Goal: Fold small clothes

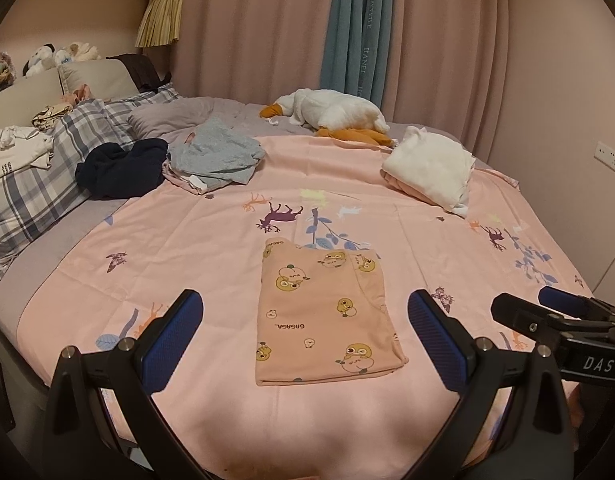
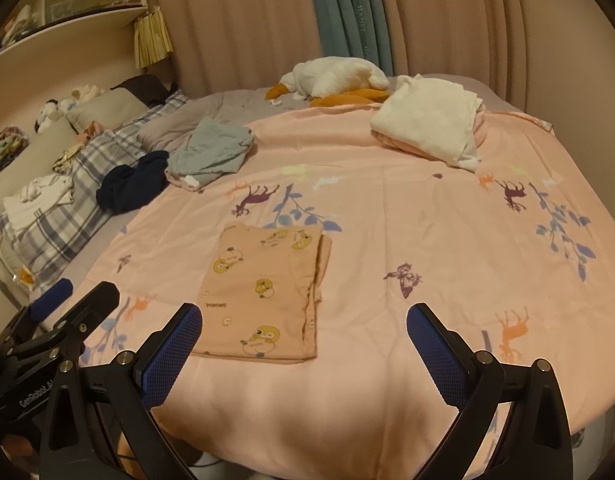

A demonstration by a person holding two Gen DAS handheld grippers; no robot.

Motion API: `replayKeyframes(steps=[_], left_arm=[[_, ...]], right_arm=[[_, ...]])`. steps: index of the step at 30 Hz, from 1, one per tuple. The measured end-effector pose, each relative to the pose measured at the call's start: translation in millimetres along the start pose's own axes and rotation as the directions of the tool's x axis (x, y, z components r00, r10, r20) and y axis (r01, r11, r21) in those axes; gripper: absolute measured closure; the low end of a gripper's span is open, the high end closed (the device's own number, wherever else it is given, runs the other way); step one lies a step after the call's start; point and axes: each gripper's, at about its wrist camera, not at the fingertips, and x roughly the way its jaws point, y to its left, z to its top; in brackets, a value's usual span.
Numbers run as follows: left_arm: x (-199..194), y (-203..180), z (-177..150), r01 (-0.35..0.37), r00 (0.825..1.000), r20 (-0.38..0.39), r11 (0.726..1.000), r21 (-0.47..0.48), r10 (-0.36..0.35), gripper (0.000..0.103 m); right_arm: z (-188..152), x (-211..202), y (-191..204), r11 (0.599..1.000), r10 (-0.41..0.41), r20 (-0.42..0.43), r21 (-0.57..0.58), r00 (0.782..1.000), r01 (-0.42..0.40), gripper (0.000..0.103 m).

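Note:
A small pink garment with yellow cartoon prints [image 1: 327,316] lies folded into a flat rectangle on the pink bed sheet [image 1: 227,240]; it also shows in the right wrist view [image 2: 267,292]. My left gripper [image 1: 305,320] is open and empty, held above the near edge of the bed just in front of the garment. My right gripper [image 2: 303,332] is open and empty, to the right of the garment; it also shows in the left wrist view [image 1: 547,308]. The left gripper shows at the lower left of the right wrist view [image 2: 75,300].
A grey garment [image 1: 219,156] and a dark navy garment [image 1: 123,168] lie loose at the far left. A folded white and pink pile [image 1: 431,168] sits far right. A plush goose [image 1: 331,112], plaid pillows [image 1: 47,172] and curtains [image 1: 267,28] are behind.

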Motion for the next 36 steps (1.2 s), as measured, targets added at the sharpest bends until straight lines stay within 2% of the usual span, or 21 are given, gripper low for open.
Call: replayKeyframes(steps=[11, 36], left_arm=[[4, -4, -1, 0.011, 1.0, -0.017, 1.0, 0.012, -0.011, 0.001], [6, 2, -1, -0.011, 1.0, -0.023, 1.0, 0.008, 0.011, 0.001]], right_arm=[[0, 2, -2, 1.0, -0.013, -0.007, 0.001, 1.0, 0.013, 0.002], [-1, 3, 11, 0.999, -0.011, 0.006, -0.038, 1.0, 0.011, 0.002]])
